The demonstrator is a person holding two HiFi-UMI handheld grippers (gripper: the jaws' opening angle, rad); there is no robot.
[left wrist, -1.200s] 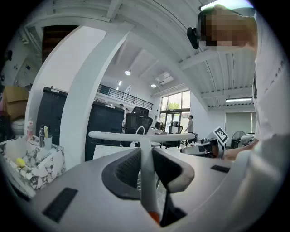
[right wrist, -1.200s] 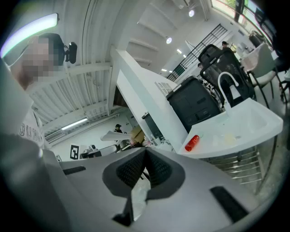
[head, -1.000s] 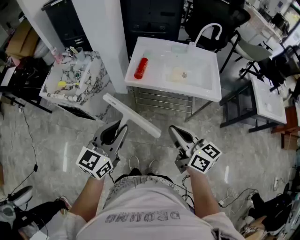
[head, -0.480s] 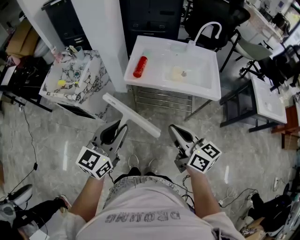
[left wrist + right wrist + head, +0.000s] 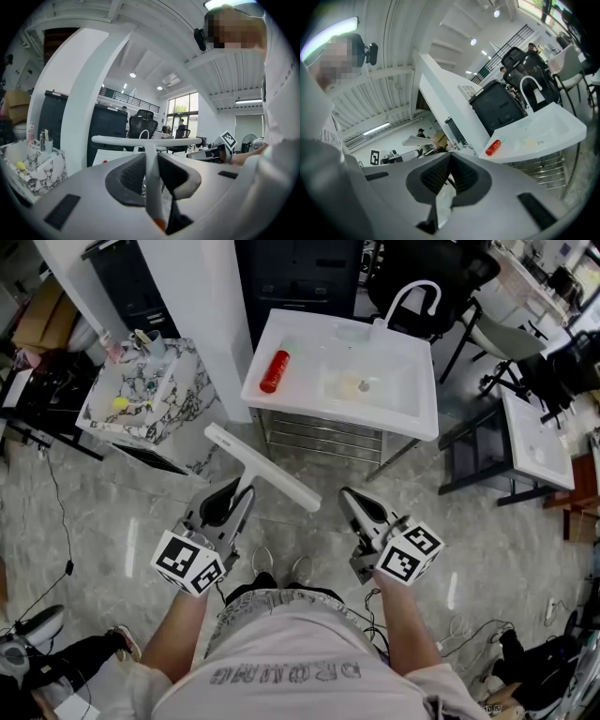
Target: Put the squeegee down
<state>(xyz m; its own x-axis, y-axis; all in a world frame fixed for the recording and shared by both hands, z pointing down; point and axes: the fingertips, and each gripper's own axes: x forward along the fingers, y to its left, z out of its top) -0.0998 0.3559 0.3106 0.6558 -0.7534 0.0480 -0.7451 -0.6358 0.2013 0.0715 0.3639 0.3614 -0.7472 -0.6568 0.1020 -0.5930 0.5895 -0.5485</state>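
Note:
The white T-shaped squeegee [image 5: 262, 468] sticks out ahead of my left gripper [image 5: 242, 493], which is shut on its handle. In the left gripper view the handle [image 5: 151, 180] runs up between the two dark pads, and the blade [image 5: 145, 139] lies crosswise above them. My right gripper [image 5: 349, 498] hangs beside it at the same height, with its jaws shut on nothing; in the right gripper view the pads [image 5: 461, 176] meet at the tips. Both grippers are held level over the grey floor, short of the white sink [image 5: 412, 423].
A red bottle [image 5: 273, 371] lies in the sink, with a curved faucet [image 5: 405, 296] at its back. A marble-patterned basin [image 5: 178, 418] holding small items stands at the left beside a white pillar [image 5: 202, 315]. At the right are dark chairs and a white side table [image 5: 539, 442].
The sink and the red bottle have slid slightly left and up in the head view. Both grippers keep their pose, and the squeegee stays in the left one.

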